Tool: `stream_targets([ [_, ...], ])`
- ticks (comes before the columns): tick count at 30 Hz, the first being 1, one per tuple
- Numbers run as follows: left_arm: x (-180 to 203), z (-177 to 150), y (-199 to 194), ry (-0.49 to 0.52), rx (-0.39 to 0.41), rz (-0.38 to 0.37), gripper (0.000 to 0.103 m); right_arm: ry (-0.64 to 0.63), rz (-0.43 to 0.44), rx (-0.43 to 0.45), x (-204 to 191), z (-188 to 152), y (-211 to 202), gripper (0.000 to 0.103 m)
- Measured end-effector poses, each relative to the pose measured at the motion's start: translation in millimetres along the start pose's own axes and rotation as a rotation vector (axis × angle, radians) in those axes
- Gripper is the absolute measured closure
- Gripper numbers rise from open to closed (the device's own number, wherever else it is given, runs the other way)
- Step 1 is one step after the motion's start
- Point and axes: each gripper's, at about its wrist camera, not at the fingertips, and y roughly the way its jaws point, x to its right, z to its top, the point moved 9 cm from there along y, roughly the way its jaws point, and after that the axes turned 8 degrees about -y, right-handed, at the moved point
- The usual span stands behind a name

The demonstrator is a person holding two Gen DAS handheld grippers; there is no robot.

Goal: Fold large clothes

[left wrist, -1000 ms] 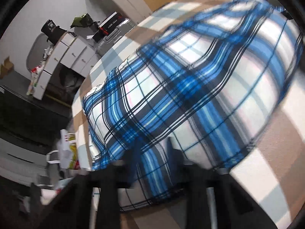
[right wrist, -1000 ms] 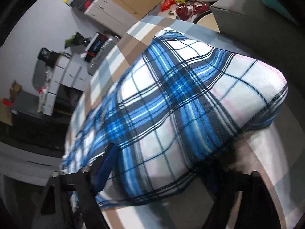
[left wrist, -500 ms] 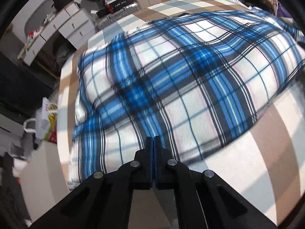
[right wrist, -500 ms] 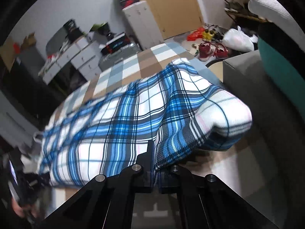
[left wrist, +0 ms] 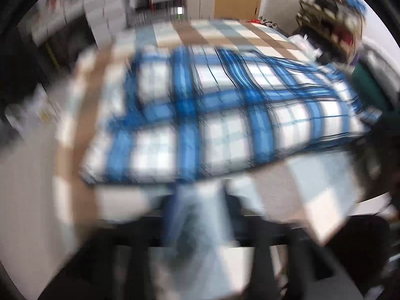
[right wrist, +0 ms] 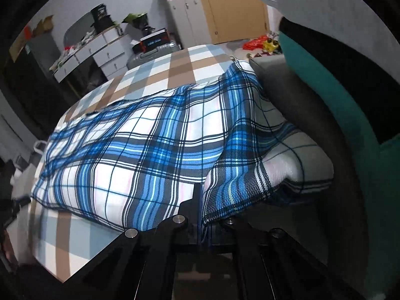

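Where the right wrist camera looks along its fingers, we see the right gripper (right wrist: 201,215) pressed together on a near edge of the blue plaid cloth (right wrist: 140,155). The pinched bit lifts up in a fold, and the fingers hide the edge inside them. The rest of the cloth lies spread on the bed cover (right wrist: 180,67), which has brown, white and pale blue squares. The right side of the cloth lies against a grey cushion (right wrist: 295,95), and we cannot see what is under it there.

The left wrist picture is very blurry. We see the blue plaid cloth (left wrist: 225,115) lying on the bed cover (left wrist: 225,32), but its lines are smeared. The left gripper (left wrist: 200,215) is only a dark smudge at the bottom, with pale blur across the middle. We cannot tell if its fingers are apart or together, or if they touch the cloth. A dark shape at the right edge is too smeared to name.
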Motion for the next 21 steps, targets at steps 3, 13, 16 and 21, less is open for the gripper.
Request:
stream_targets([
  [3, 12, -13, 5, -0.078, 0.023, -0.001, 0.032, 0.026, -0.002, -0.003, -6, 3, 0, 0.099],
  [13, 77, 3, 44, 0.773, 0.167, 0.598, 0.032, 0.055, 0.026, -0.011, -6, 5, 0, 0.098],
  [16, 84, 6, 45, 0.911, 0.223, 0.652, 0.03, 0.043, 0.029, -0.014, -7, 3, 1, 0.098],
  [21, 113, -10, 39, 1.314, 0.495, 0.811, 0.031, 0.057, 0.053, -0.018, -6, 0, 3, 0.098],
])
